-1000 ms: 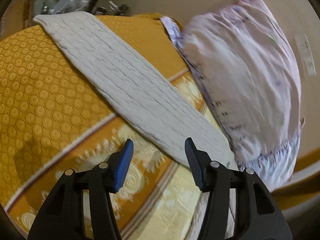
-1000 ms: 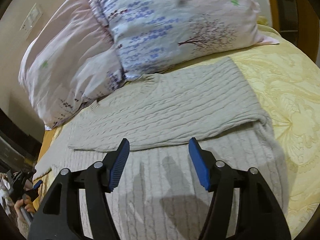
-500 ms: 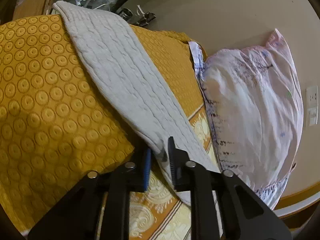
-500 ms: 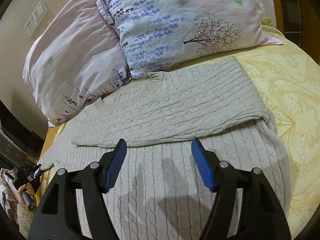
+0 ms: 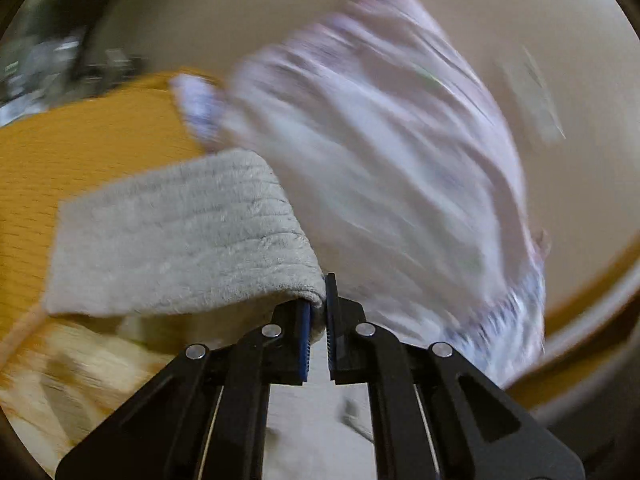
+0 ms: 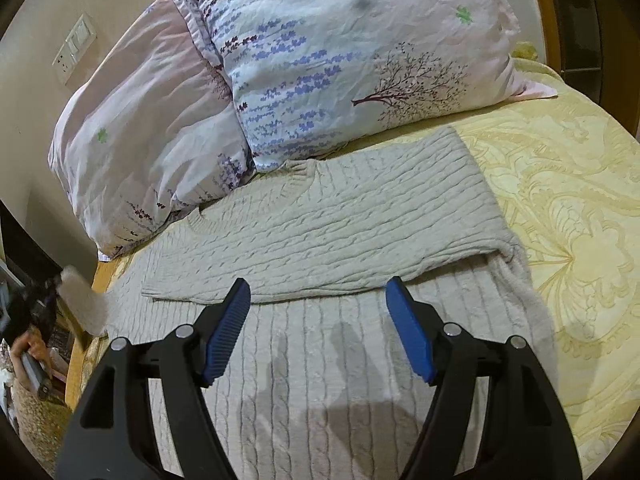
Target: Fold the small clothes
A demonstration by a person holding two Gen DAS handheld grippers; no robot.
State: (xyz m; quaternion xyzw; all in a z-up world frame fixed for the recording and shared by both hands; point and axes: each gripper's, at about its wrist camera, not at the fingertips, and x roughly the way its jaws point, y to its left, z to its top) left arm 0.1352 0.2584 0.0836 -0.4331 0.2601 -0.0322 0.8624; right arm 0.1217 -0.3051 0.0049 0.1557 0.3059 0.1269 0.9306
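Observation:
A pale grey cable-knit sweater lies flat on the bed, one sleeve folded across its chest. My left gripper is shut on the other sleeve and holds it lifted off the bedspread; the view is motion-blurred. That raised sleeve and the left gripper show at the far left of the right wrist view. My right gripper is open and empty, hovering over the sweater's body just below the folded sleeve.
Two floral pillows lean against the wall at the head of the bed, touching the sweater's collar. A yellow patterned bedspread lies to the right, an orange one to the left. A wall switch is behind.
My left gripper has closed on the sleeve and lifted it, swinging it toward the pillows. My right gripper has barely moved.

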